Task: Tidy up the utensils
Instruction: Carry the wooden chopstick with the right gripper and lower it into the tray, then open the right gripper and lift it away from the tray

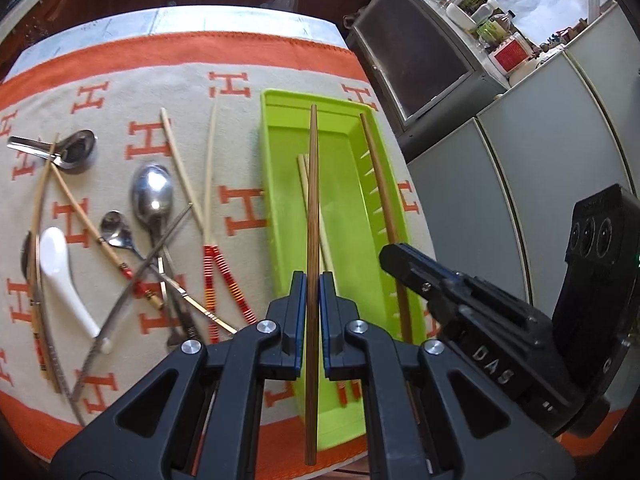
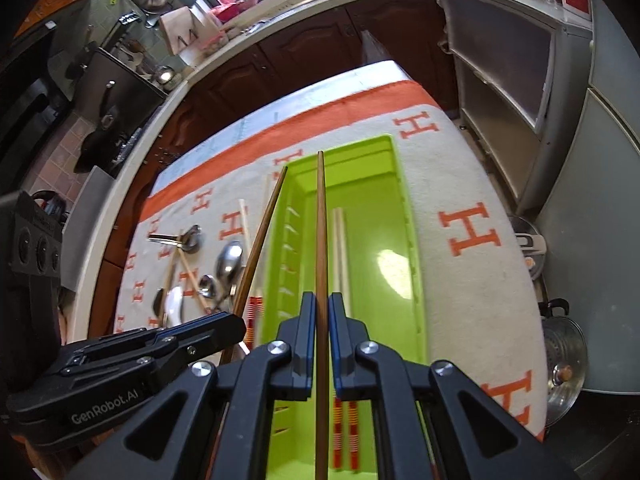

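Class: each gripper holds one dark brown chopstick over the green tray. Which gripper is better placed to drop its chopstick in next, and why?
Probably the right gripper: its chopstick lies lengthwise over the green tray. The left gripper holds its chopstick nearer the tray's left wall.

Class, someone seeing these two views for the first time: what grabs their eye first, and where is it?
The bright green tray on the orange-bordered cloth stands out. Above it, the left gripper and the right gripper each clamp a dark brown chopstick. Left of the tray lies a tangle of spoons and chopsticks.
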Action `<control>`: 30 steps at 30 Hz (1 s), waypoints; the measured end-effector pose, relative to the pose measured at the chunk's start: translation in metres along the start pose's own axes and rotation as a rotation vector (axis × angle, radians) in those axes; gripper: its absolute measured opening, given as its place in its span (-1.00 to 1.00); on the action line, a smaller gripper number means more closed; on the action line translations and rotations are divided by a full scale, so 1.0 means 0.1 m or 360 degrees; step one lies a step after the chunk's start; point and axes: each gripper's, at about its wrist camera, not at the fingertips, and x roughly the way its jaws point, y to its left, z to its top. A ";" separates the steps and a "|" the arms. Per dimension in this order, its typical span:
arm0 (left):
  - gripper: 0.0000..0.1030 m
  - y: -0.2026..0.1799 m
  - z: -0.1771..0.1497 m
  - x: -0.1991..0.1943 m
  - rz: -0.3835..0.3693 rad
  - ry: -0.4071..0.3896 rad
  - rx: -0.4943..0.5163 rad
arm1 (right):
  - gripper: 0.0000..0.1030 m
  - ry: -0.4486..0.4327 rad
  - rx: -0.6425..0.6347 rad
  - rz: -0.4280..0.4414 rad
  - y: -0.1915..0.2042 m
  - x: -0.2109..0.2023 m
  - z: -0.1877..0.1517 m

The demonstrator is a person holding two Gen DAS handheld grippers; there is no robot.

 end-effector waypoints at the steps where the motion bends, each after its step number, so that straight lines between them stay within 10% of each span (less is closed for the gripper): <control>1: -0.92 -0.02 0.01 0.05 0.0005 0.0004 -0.0003 | -0.88 0.0008 0.0004 -0.0014 -0.03 0.04 0.00; 9: -0.81 -0.11 -0.09 0.18 0.0138 0.0005 0.0118 | -0.56 0.0014 0.0014 -0.0050 -0.05 0.11 -0.10; 16: -0.10 0.03 -0.25 -0.23 0.0216 -0.0130 0.0128 | -0.54 0.0021 0.0050 0.0004 -0.01 0.08 -0.20; 30: -0.08 0.12 -0.46 -0.76 0.0350 -0.0335 0.0155 | -0.54 -0.0068 0.0041 -0.0052 0.18 -0.16 -0.28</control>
